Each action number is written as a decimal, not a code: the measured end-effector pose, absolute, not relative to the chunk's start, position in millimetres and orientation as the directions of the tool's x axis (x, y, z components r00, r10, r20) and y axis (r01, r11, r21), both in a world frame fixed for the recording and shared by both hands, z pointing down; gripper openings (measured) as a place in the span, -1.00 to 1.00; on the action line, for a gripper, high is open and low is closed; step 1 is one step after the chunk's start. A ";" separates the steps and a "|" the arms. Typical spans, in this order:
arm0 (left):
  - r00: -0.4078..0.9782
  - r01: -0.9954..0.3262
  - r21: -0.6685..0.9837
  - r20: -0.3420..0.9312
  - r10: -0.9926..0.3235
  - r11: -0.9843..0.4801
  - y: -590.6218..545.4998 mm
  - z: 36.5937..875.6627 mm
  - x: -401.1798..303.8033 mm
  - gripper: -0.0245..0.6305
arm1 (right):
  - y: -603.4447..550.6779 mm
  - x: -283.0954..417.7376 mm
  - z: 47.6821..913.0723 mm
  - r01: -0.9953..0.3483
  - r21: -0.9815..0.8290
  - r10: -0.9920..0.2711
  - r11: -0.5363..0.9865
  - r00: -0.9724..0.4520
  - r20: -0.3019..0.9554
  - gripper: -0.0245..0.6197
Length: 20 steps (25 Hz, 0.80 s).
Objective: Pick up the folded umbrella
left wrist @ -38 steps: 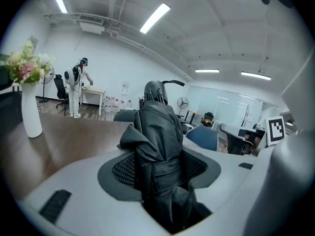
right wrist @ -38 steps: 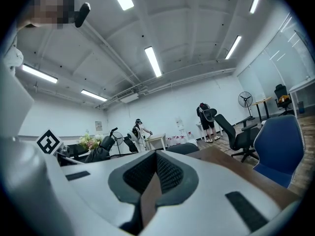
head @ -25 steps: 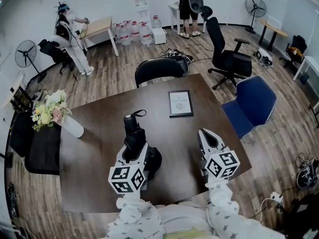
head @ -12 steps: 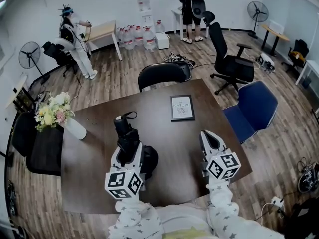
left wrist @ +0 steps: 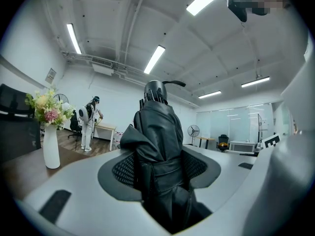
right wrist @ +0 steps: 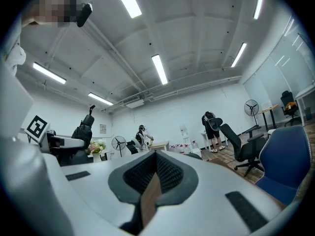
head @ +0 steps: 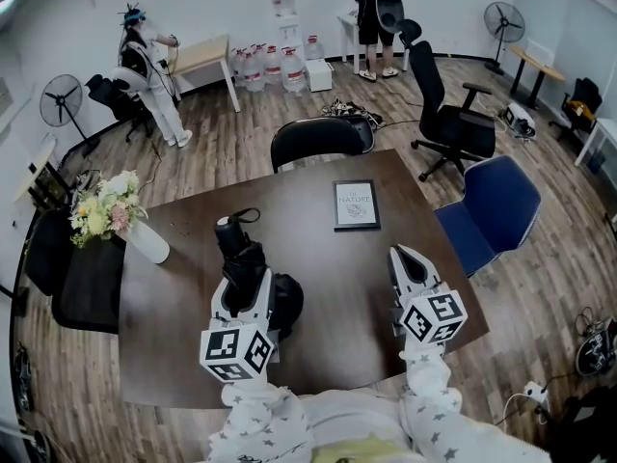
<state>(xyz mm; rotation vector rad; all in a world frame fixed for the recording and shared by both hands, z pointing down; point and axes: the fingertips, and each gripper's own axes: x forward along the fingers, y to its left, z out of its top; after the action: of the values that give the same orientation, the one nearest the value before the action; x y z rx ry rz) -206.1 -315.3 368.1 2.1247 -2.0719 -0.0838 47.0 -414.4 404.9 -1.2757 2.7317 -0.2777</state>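
Observation:
The folded umbrella is black, tied round with a strap, and has a loop at its upper end. It stands clamped between the pads of my left gripper, above the dark wooden table. In the left gripper view the umbrella fills the gap between the jaws of the left gripper, its ribbed tip pointing up. My right gripper hovers over the table's right part, jaws together, nothing in them. In the right gripper view the pads of the right gripper meet at the tip.
A book lies at the table's far side. A white vase of flowers stands at the left edge. A black chair is behind the table and a blue chair to its right. People stand far back.
My left gripper has risen a little with the umbrella in it and drifted slightly left in the head view. The right gripper has stayed put.

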 end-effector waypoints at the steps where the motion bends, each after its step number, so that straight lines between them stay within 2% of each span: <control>1: 0.030 -0.987 0.161 0.080 -0.996 -0.017 -314.7 368.2 -205.9 -0.18 | -414.0 47.4 404.9 -0.747 -0.212 -0.768 0.630 -0.640 -0.026 -0.86; 20: 0.018 -0.988 0.157 0.095 -0.995 -0.003 -315.3 368.9 -213.0 -0.18 | -414.6 49.7 400.0 -0.754 -0.175 -0.770 0.633 -0.638 -0.032 -0.86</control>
<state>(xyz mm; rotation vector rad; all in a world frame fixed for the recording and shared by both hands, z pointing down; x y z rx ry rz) -213.0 -315.3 368.9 2.1053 -2.0830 -0.0635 49.7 -414.6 400.0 -1.2849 2.7435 -0.2212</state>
